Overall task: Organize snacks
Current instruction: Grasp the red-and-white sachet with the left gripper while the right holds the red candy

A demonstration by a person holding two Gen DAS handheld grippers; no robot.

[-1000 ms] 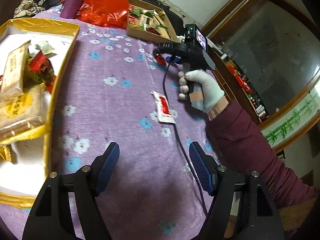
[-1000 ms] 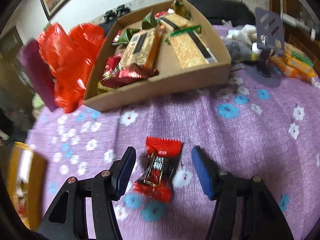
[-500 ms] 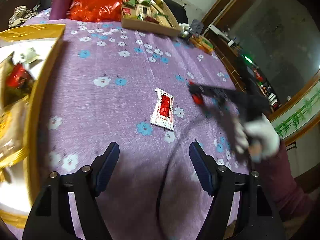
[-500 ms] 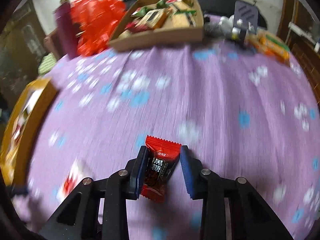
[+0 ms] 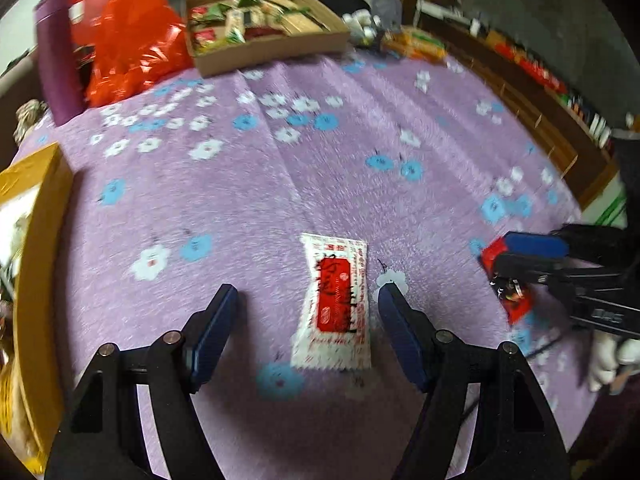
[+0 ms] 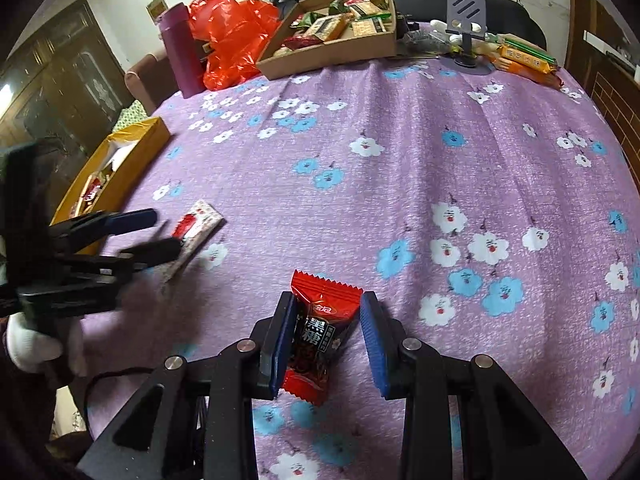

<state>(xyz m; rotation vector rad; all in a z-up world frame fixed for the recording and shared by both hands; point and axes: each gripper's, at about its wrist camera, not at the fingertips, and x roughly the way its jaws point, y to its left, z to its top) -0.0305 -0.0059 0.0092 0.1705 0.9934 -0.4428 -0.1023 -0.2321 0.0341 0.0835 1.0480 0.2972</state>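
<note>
Red candy point(image 6: 320, 332) with black label, crimped ends, pinched in right tool point(image 6: 328, 344) above purple desk point(image 6: 440, 160). White-red sachet point(image 5: 334, 304) flat between wide-spread left tool point(image 5: 308, 316), 12 o'clock.

Motion blur smears the right gripper point(image 5: 520, 264) at three o'clock in the left wrist view, its red candy point(image 5: 510, 280) half hidden. At nine o'clock the gold box point(image 5: 36, 248) runs off-frame. Print on the far cardboard tray's point(image 6: 332, 54) snacks is too small to read.
</note>
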